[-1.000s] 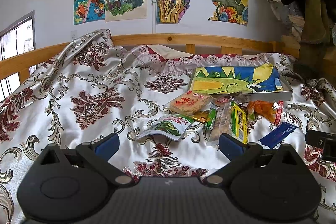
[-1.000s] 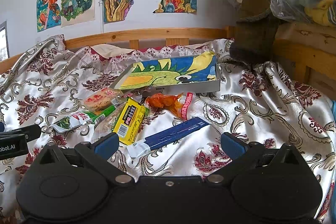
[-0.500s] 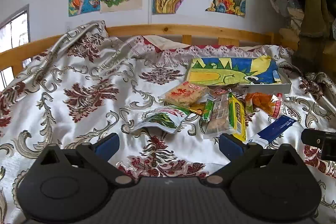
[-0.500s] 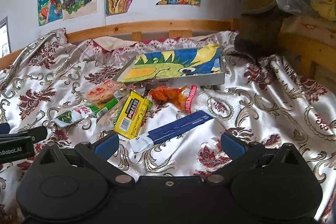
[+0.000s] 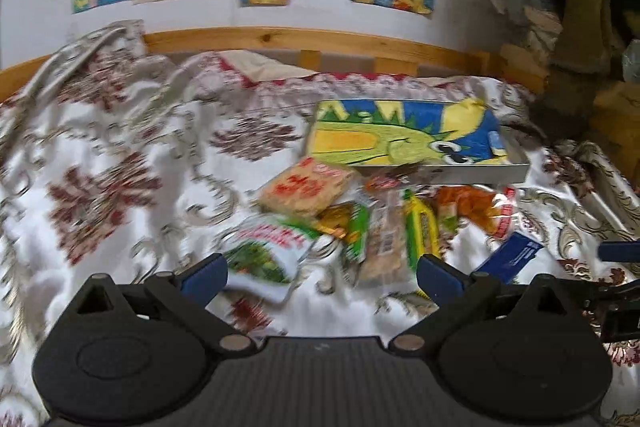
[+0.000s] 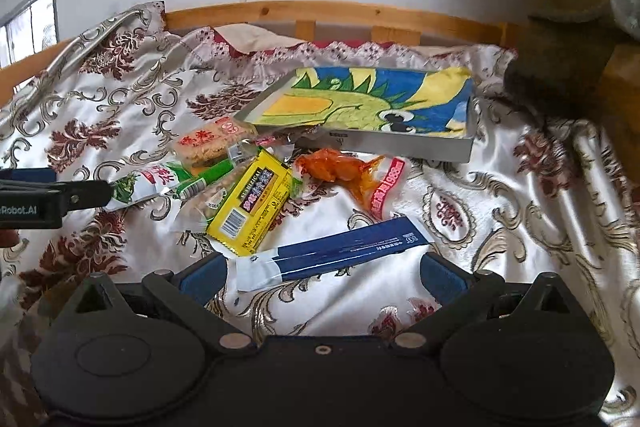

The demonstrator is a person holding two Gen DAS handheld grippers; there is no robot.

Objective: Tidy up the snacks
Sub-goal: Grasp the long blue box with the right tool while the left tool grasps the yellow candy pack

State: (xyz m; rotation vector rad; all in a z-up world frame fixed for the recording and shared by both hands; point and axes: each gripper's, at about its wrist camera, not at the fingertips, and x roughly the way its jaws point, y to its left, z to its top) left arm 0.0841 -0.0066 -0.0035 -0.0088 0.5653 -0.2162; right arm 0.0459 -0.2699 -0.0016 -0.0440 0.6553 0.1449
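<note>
- Landmark: shallow grey tray [image 6: 400, 146] with a dragon drawing laid in it, flat on the patterned satin bedspread [image 6: 500, 227]. Tray also in left view [image 5: 460, 173].
- Snacks lie in a loose heap just in front of the tray, none in it.
- Beige cracker pack with red print [image 6: 212, 143] at the tray's front-left corner, touching or very nearly; same pack in left view [image 5: 306, 189].
- Orange clear-wrapped snack [image 6: 340, 167] just in front of the tray's front wall, its red-and-white end pointing away from the tray.
- Yellow packet with barcode [image 6: 252, 203] farther out from the tray, overlapping a clear-wrapped biscuit bar [image 6: 208, 199] on its left.
- Green stick packet [image 6: 204, 179] and white-green pouch [image 6: 140, 183] left of those, well out from the tray's left corner.
- Long blue-and-white packet [image 6: 332, 257] farthest from the tray, lying slantwise.
- Right gripper [image 6: 322, 273]: jaws spread wide, nothing held; the blue-and-white packet lies between the finger pads, not pinched.
- Left gripper [image 5: 322, 271]: jaws wide apart, nothing held; white-green pouch [image 5: 268, 251] and biscuit bar [image 5: 384, 247] sit between its pads on the cloth. Left view is motion-blurred.
- Left gripper's tip shows at the right view's left edge, beside the pouch.
</note>
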